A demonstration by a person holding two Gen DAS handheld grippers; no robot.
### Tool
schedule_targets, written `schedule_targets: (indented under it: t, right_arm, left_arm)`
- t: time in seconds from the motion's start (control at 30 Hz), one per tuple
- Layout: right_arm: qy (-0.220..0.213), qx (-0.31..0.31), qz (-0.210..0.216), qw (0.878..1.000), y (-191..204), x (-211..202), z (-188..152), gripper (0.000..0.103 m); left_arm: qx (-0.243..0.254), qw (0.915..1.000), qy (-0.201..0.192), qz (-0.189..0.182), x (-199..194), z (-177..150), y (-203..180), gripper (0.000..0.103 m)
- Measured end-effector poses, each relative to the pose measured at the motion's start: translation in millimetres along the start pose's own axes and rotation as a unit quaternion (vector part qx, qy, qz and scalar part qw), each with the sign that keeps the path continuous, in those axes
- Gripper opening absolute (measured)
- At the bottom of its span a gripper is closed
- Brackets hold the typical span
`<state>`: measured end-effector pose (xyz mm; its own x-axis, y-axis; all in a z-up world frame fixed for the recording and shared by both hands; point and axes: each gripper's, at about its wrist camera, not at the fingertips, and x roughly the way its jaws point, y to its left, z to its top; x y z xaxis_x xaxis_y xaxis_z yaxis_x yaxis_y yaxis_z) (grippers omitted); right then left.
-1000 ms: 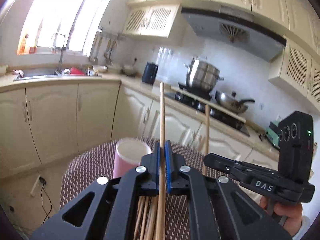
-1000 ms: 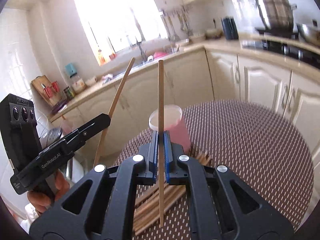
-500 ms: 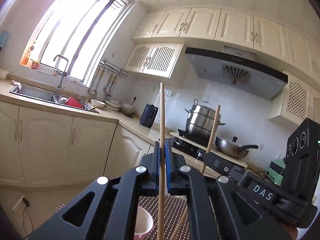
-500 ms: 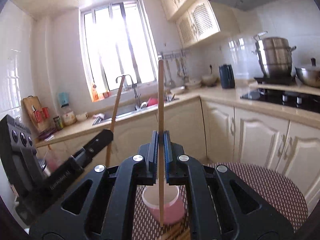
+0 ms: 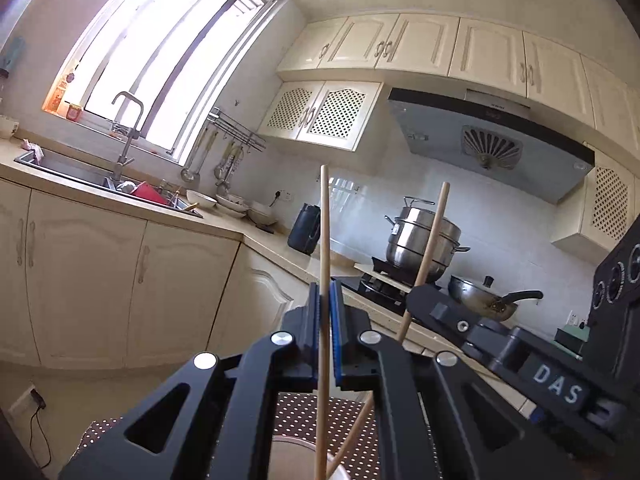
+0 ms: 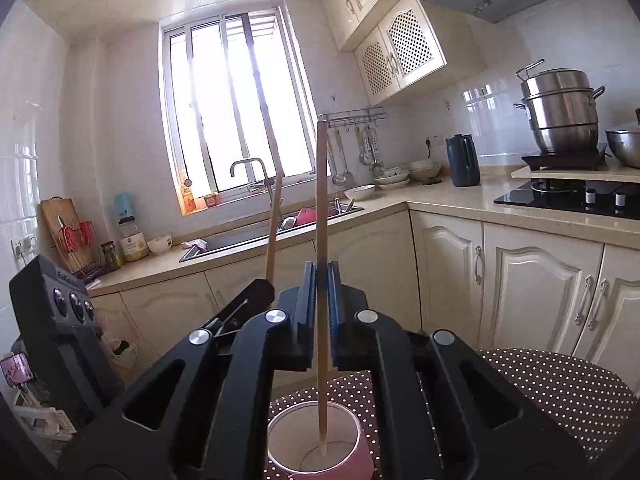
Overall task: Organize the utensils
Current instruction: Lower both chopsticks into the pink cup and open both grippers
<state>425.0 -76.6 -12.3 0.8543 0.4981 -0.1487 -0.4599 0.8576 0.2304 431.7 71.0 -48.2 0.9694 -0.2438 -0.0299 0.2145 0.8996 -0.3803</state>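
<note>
My left gripper [image 5: 325,300] is shut on a wooden chopstick [image 5: 324,240] that stands upright between its blue pads. Beside it my right gripper [image 5: 420,304] holds a second chopstick [image 5: 430,248], tilted. In the right wrist view my right gripper [image 6: 322,284] is shut on that upright chopstick [image 6: 321,216], whose lower tip hangs inside the mouth of a pink cup [image 6: 316,446]. The left gripper [image 6: 256,288] enters from the left with its chopstick [image 6: 274,224]. The cup's rim [image 5: 296,460] shows low in the left wrist view, with both chopstick ends over it.
The cup stands on a round table with a brown white-dotted cloth [image 6: 560,380]. Behind are cream cabinets, a sink with a tap [image 6: 256,184], a dark kettle [image 6: 462,160], a steel steamer pot [image 6: 564,116] on the stove and a wok [image 5: 486,300].
Both grippers came over the pink cup with their chopsticks still clamped. The loose chopstick pile on the table has dropped out of view. The right chopstick's tip now hangs inside the cup's mouth.
</note>
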Motion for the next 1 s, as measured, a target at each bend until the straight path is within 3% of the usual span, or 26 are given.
schedule_targets:
  t: [0.43,0.9,0.93,0.97,1.0]
  right_arm:
    - [0.033,-0.001,0.007,0.999,-6,5,-28,0.006]
    - [0.063,-0.009,-0.004,0.998,3,-14,-47,0.007]
    - [0.063,-0.012,-0.011,0.998,5,-17,-48,0.008]
    - [0.063,-0.012,-0.014,0.998,6,-20,-48,0.012]
    - [0.063,-0.011,-0.015,0.998,6,-22,-47,0.014]
  left_arm:
    - [0.020,0.9997,-0.004,0.015,5,-28,9,0.005]
    - [0.037,0.9975,0.056,0.023,-29,-38,9,0.006]
    - [0.039,0.9972,0.059,0.024,-31,-38,8,0.012]
    - [0.041,0.9968,0.063,0.026,-35,-37,6,0.026]
    - [0.044,0.9965,0.063,0.031,-39,-37,4,0.030]
